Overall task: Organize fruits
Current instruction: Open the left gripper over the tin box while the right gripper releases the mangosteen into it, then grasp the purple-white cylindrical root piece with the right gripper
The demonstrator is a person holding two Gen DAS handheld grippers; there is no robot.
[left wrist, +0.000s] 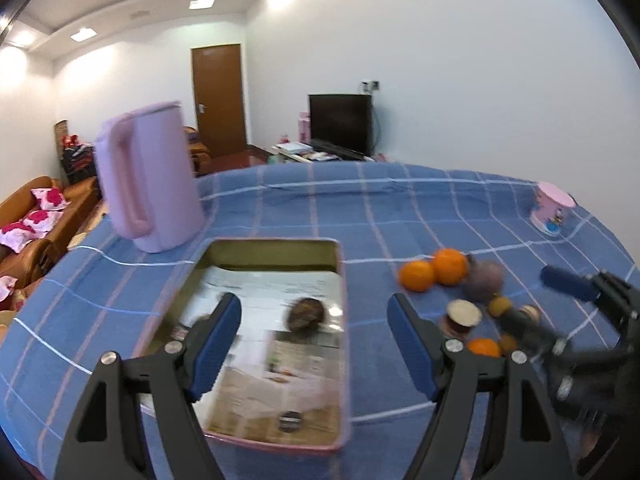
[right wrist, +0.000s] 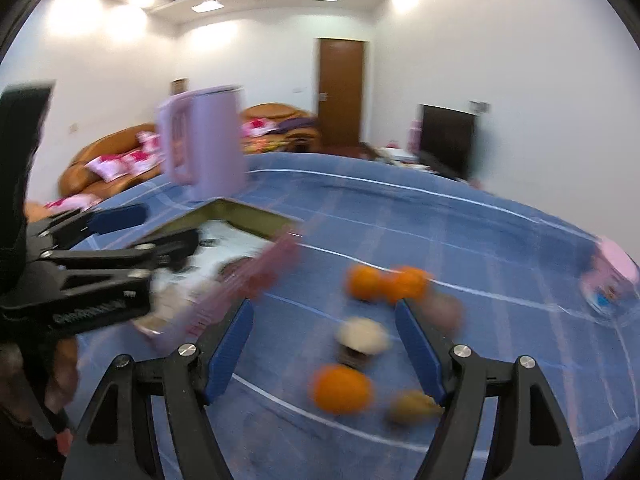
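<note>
Both tongs (left wrist: 314,334) (right wrist: 324,344) gape wide, holding nothing.

From where I stand, nothing written can actually be read. The paper lining the tin (left wrist: 280,344) carries printed lines and blocks of print, all too blurred to make out. The pink cup (left wrist: 552,208) at the far side of the desk shows a cartoon picture but no legible words. Embossed lettering runs along the left hand-held gripper (right wrist: 132,232) body, smeared beyond reading.
</note>
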